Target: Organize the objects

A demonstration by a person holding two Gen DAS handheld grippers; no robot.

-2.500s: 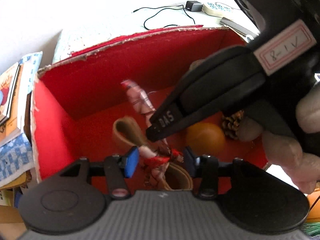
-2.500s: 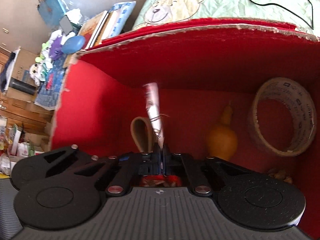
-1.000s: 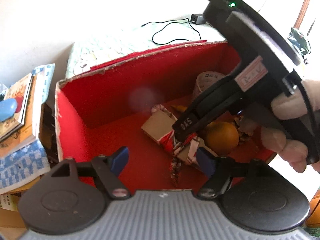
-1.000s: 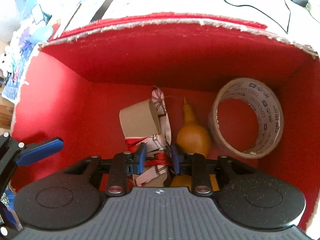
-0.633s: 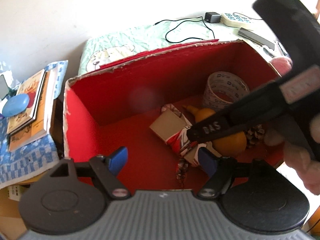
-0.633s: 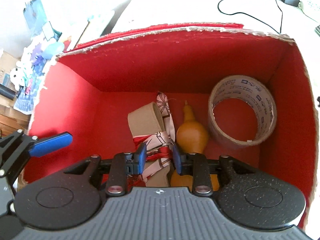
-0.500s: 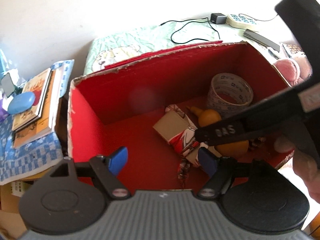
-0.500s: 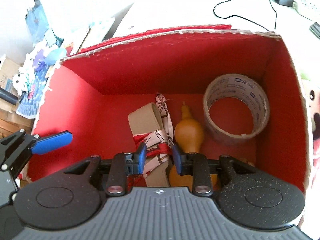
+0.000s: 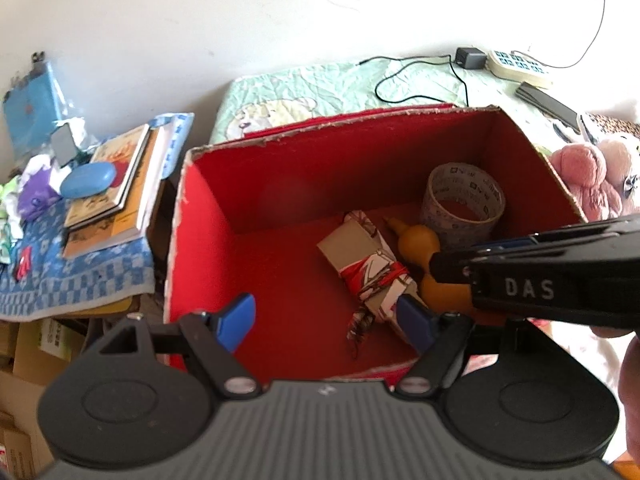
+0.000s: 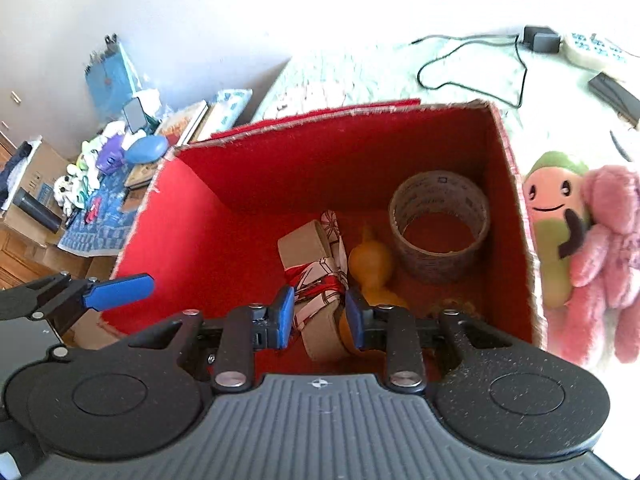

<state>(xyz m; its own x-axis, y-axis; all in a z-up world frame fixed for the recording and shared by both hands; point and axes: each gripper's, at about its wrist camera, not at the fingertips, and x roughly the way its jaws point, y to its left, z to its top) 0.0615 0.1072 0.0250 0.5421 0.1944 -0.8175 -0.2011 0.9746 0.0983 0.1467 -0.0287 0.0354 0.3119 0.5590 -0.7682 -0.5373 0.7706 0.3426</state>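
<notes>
Released, the wrapped bundle lies in the red box; pinecone, perhaps, right-view only.

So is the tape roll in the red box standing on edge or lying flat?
Lying flat: the tape roll rests in the red box's far right corner, its hole facing up.

Left wrist view: looking down and forward from above the near edge of the red box, close, taking in its whole inside. Right wrist view: much the same downward angle from the near right, over the same box. Shared by both: box interior, tape roll, bedspread beyond.
</notes>
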